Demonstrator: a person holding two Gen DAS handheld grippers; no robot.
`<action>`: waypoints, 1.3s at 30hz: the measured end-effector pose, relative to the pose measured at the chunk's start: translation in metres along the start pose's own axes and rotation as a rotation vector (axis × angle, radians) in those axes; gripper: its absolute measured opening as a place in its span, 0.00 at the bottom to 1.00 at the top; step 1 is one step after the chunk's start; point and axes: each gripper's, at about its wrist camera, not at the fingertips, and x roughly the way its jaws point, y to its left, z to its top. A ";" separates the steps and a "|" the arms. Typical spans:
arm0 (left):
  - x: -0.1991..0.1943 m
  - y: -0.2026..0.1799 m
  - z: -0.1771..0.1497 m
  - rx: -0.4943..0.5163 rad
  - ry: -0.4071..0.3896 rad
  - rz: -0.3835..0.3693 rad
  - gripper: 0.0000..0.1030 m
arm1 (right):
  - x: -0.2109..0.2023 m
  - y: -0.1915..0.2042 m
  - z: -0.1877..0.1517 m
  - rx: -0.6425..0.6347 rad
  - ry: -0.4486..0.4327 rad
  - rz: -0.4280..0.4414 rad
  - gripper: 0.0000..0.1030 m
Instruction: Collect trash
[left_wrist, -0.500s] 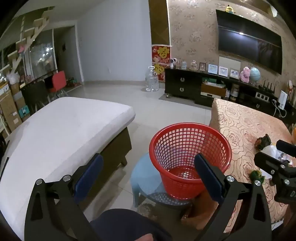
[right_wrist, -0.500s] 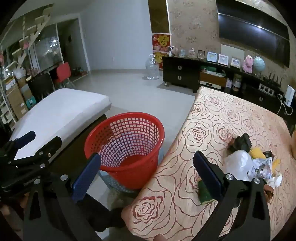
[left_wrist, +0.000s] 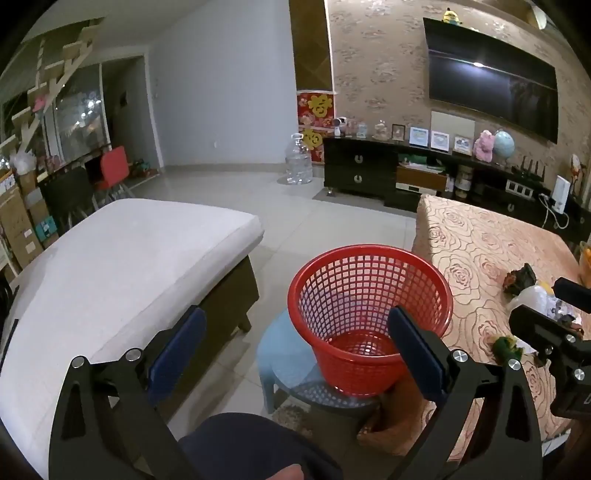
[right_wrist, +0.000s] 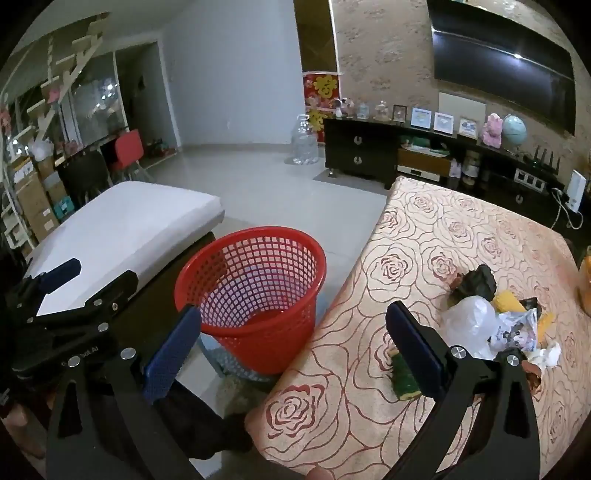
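- Left gripper (left_wrist: 295, 354) jaws spread wide, nothing between the pads; aimed down over the basket (left_wrist: 369, 317).
- Right gripper (right_wrist: 291, 347) also released, empty; hovers over the near edge of the table (right_wrist: 424, 236).
- Basket red, mesh, upright, looks empty; sits on a blue stool (left_wrist: 284, 362) on the floor, just beside the table's left edge.
- Trash (right_wrist: 495, 317) in a loose pile on the table's right side: white bag (right_wrist: 469, 321), dark crumpled wrapper (right_wrist: 476, 282), yellow piece (right_wrist: 508, 299), printed wrapper (right_wrist: 517, 330), white tissue (right_wrist: 546, 354).
- Green scrap (right_wrist: 404, 380) lies apart from the pile, nearer the table edge, partly hidden behind the right gripper's right finger.
- White cushion bench (left_wrist: 110, 266) left of basket.
- Table has a rose-pattern cloth.
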 end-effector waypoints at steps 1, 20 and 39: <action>-0.001 0.001 0.000 0.000 -0.001 -0.001 0.92 | 0.002 -0.002 0.000 0.003 0.000 0.002 0.94; -0.004 -0.002 0.006 -0.019 -0.009 -0.030 0.92 | 0.001 -0.002 0.001 0.002 -0.003 0.004 0.94; -0.002 -0.007 0.002 0.015 -0.004 0.007 0.92 | -0.001 0.002 -0.002 0.001 -0.003 0.008 0.94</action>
